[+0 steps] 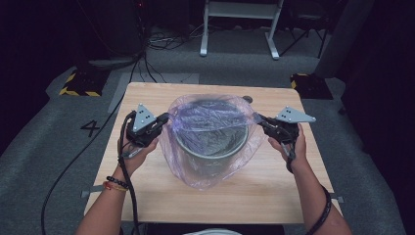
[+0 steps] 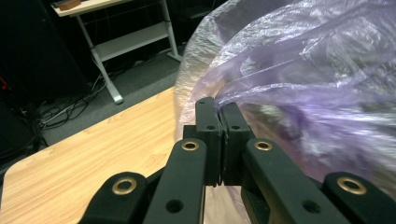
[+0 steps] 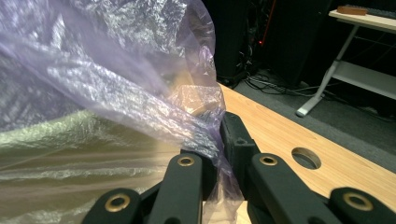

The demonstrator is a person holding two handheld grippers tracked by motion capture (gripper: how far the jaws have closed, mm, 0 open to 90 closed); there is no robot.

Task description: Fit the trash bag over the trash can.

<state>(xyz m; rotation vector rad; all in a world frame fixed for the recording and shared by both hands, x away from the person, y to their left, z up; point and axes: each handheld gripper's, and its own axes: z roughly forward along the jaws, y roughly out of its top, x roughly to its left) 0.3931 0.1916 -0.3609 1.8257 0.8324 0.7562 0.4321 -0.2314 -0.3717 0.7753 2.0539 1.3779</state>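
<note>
Dark lab, light wooden table (image 1: 147, 171). Thin purple plastic bag (image 1: 210, 117) drapes the round grey bin (image 1: 211, 147); left gripper (image 1: 164, 119) and right gripper (image 1: 258, 119) pinch its edge either side. Lining step, I'd guess; next, pull it down over the bin's rim.

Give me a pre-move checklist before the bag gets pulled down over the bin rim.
1. Left tool shut on the purple bag: ok, film pinched between its jaws.
2. Right tool shut on the bag: ok, film bunched between its jaws.
3. Bag mouth stretched across the grey bin: ok, taut from side to side.
4. Bin upright on the table: ok.
5. Bag rim past the far edge of the bin: cannot tell, film hides it.
6. Film free of tears at both pinch points: cannot tell.
</note>
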